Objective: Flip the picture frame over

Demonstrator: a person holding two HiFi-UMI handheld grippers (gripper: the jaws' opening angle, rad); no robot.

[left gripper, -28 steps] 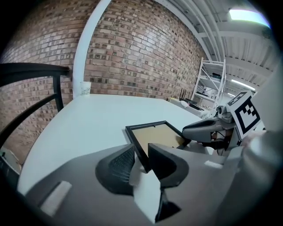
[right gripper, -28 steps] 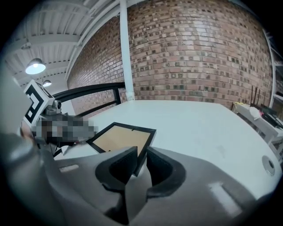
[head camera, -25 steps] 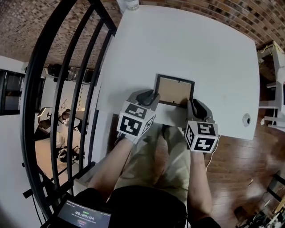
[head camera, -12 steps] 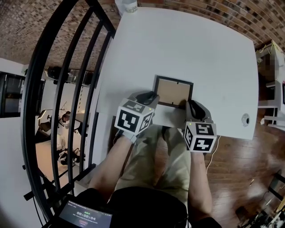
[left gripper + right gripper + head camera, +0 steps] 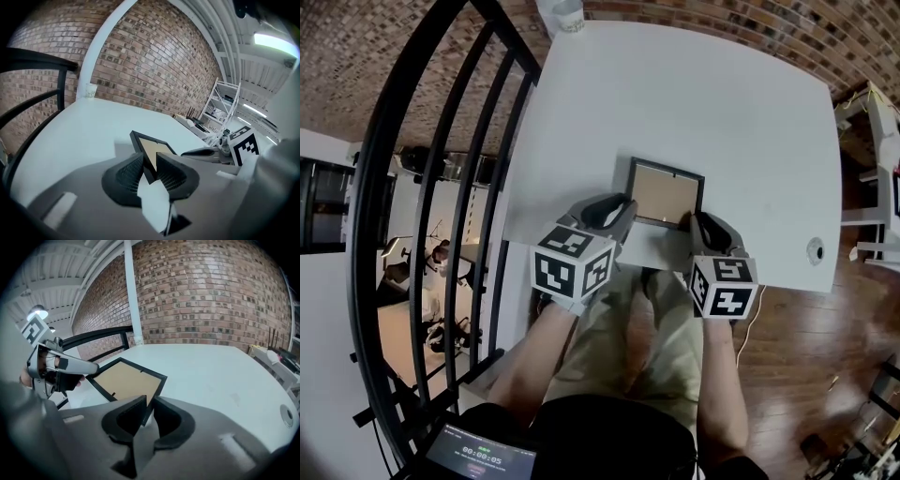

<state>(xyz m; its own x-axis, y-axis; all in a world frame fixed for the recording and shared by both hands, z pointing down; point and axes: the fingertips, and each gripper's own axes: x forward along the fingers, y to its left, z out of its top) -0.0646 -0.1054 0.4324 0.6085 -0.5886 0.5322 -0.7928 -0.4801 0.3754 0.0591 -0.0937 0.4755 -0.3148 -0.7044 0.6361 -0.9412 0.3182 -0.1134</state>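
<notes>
My left gripper [image 5: 150, 161], its jaws having just been closing, pinches the near-left corner of the black-rimmed, tan-backed picture frame [image 5: 667, 192] (backing upward); my right gripper [image 5: 150, 401] has its jaws clamped on the near-right corner, over the white desk [image 5: 722, 112].

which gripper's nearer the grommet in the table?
Right. The right gripper grips the frame's near right corner, the side toward the grommet. The left gripper, its jaws having just been closing on the near left corner, is across the frame from it.
</notes>
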